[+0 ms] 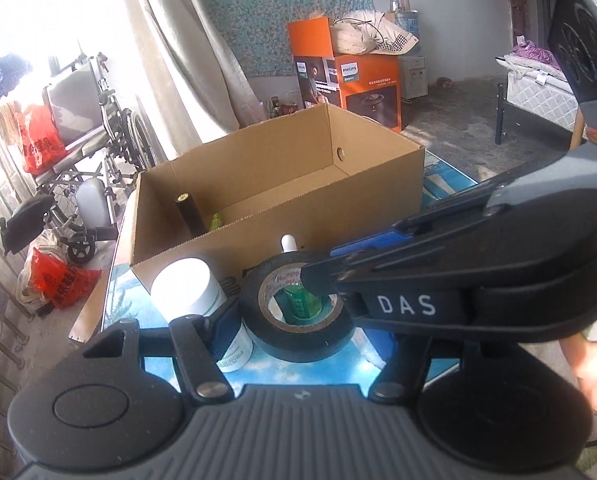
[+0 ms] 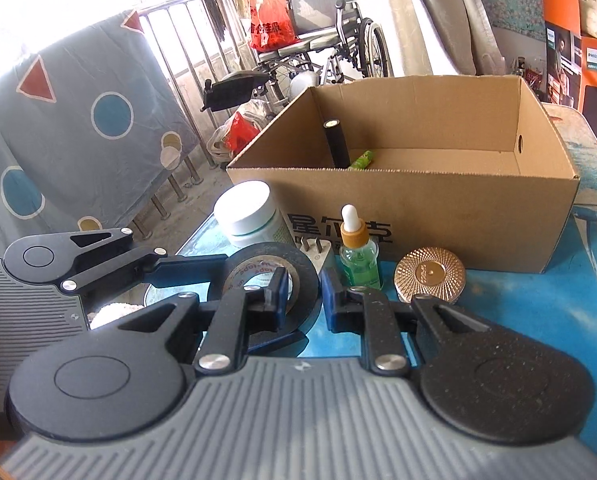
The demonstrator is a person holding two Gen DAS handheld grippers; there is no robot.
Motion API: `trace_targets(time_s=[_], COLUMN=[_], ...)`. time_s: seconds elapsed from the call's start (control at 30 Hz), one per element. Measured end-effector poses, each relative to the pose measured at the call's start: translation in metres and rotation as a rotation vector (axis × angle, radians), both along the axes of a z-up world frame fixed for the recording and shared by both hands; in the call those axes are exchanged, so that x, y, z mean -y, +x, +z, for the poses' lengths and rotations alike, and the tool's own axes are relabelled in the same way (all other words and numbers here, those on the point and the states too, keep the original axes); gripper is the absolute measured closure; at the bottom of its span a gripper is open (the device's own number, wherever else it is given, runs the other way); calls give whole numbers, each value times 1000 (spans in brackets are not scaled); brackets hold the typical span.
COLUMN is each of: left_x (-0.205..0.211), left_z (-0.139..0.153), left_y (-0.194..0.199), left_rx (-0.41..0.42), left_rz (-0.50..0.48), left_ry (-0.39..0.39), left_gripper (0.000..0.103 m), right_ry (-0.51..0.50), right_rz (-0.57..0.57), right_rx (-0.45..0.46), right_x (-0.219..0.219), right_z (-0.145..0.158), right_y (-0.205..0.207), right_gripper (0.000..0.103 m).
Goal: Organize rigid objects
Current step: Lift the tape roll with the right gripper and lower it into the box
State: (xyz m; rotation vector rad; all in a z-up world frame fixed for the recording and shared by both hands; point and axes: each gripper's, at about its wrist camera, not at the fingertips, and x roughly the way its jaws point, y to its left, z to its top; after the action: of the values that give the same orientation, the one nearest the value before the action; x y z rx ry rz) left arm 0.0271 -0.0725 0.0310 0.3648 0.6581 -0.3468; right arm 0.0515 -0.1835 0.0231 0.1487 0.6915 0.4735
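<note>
Sunlight pours past a metal railing draped with a patterned sheet. Behind it stand a wheelchair and, further back on the floor, an orange carton. Nearer the cameras, a blue bench carries an open cardboard box. In the box's left corner a black cylinder leans upright, with a small green item beside its base.

Several things sit in a row in front of the box. They are a white-lidded jar, a white plug, a green dropper bottle and a round gold lid.

The roll of black tape is in front of the jar and plug, tilted, between the two tools. The right tool is pinched narrow on the roll's wall, with one pad inside the hole and the other against the outer face. In the left wrist view it reaches in from the right across the frame.

The left tool stands at a middling width around the roll. Its left pad lies just against the roll's outer side. Its other finger is hidden behind the right tool, so it cannot be told whether this tool actually grips the roll.
</note>
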Motion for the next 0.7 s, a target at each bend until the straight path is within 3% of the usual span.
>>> trace_targets(time_s=[0.2, 0.4, 0.53, 0.7], left_x=[20, 39, 46, 42], left_z=[42, 63, 62, 38], left_y=[32, 91, 151, 228], left_rx=[51, -7, -131, -333], left_rz=[-21, -43, -40, 0], left_ry=[17, 24, 57, 39], left_gripper=[36, 36, 36, 36], right_ry=[-8, -2, -9, 14], right_rz=[13, 38, 68, 85], right_rx=[99, 52, -58, -249], right_x=[20, 44, 52, 54], right_z=[47, 76, 76, 44], right_y=[21, 80, 142, 229], right_gripper=[86, 85, 85, 85])
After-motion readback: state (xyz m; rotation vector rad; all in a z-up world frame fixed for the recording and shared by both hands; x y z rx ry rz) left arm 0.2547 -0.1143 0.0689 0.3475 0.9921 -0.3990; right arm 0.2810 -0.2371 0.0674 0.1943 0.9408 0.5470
